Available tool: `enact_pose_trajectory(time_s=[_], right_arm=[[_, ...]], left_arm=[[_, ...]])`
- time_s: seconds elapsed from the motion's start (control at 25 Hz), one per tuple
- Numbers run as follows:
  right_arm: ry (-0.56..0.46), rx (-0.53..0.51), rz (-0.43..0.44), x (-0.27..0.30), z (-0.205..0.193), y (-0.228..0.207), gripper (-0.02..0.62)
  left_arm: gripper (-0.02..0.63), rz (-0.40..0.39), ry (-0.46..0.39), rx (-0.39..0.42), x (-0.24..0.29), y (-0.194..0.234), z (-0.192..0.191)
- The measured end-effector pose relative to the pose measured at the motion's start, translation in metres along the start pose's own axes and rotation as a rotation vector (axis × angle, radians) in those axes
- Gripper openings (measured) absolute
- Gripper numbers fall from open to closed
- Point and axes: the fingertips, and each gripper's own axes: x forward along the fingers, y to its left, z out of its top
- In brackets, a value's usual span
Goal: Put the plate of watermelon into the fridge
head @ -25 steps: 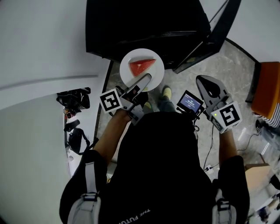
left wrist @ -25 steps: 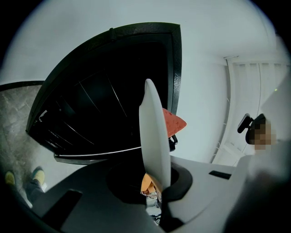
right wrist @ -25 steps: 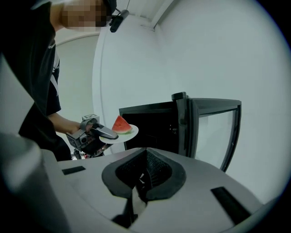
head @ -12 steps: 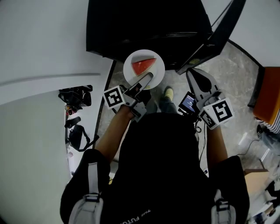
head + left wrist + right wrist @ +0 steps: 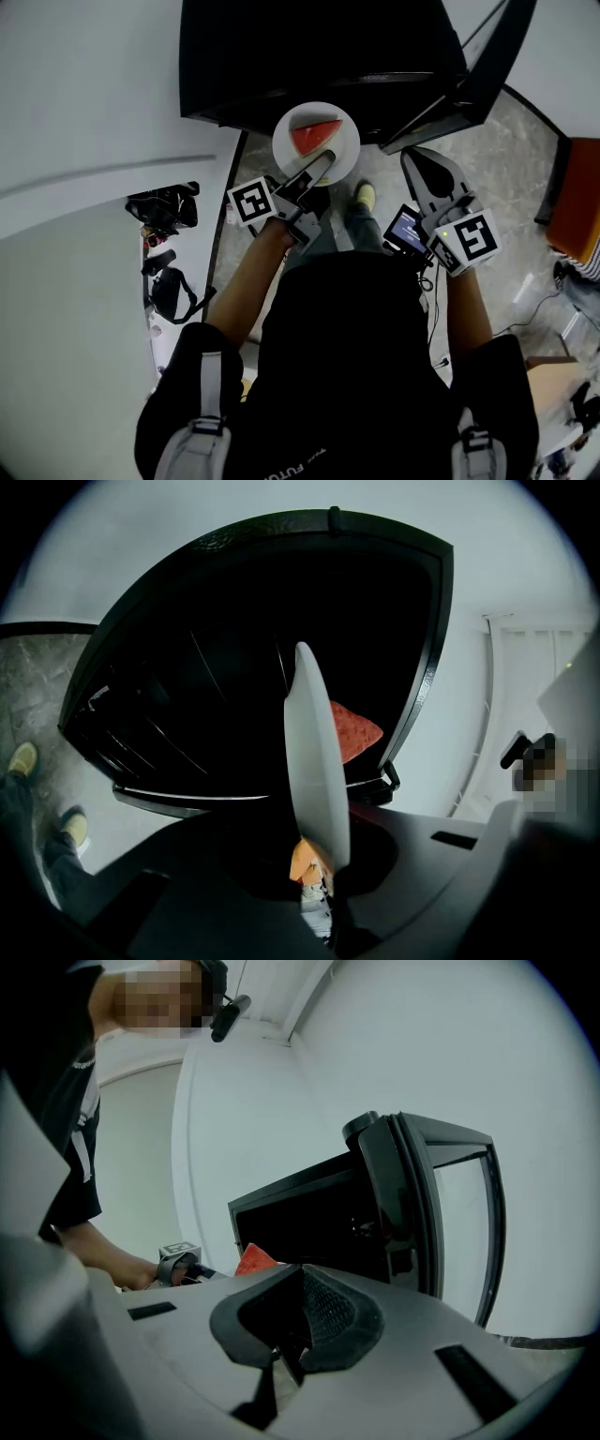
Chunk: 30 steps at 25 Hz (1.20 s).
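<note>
A white plate (image 5: 316, 142) carrying a red watermelon wedge (image 5: 314, 136) hovers just in front of the black fridge's (image 5: 309, 47) open dark compartment. My left gripper (image 5: 314, 173) is shut on the plate's near rim. In the left gripper view the plate (image 5: 314, 752) stands edge-on between the jaws, with the wedge (image 5: 354, 728) against the fridge interior (image 5: 206, 696). My right gripper (image 5: 427, 173) hangs shut and empty to the right, below the open fridge door (image 5: 469, 70). From the right gripper view the wedge (image 5: 253, 1260) peeks out beside the fridge (image 5: 309, 1218).
The fridge door (image 5: 450, 1213) swings out to the right. Black bags (image 5: 159, 211) lie by the white wall at left. An orange seat (image 5: 577, 192) stands at the far right. A small screen (image 5: 408, 230) hangs at the person's waist, and a shoe (image 5: 366, 194) shows on the marble floor.
The left gripper has carried the plate up toward the fridge opening, which now fills more of its view. The right gripper has drawn in leftward, closer to the door.
</note>
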Motion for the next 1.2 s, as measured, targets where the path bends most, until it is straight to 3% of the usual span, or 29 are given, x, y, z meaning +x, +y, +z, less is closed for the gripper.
enact_pose_trajectory(time_s=[0.4, 0.64, 0.92, 1.08, 1.2], right_arm=[[0.002, -0.010, -0.010, -0.005, -0.002, 0.037, 0.009], [0.002, -0.032, 0.026, -0.012, -0.003, 0.072, 0.009], [-0.011, -0.051, 0.023, -0.025, -0.014, 0.100, 0.009], [-0.007, -0.058, 0.007, -0.039, 0.006, 0.116, 0.009], [0.069, -0.044, -0.041, -0.062, 0.035, 0.139, 0.010]], left_arm=[[0.021, -0.029, 0.030, -0.007, -0.001, 0.003, -0.005], [0.021, -0.048, 0.003, -0.019, 0.000, 0.004, -0.002], [0.021, -0.065, 0.010, 0.030, -0.003, 0.015, -0.002], [0.021, -0.077, 0.037, 0.035, 0.003, -0.001, 0.000], [0.021, -0.090, 0.063, 0.020, 0.010, -0.020, -0.001]])
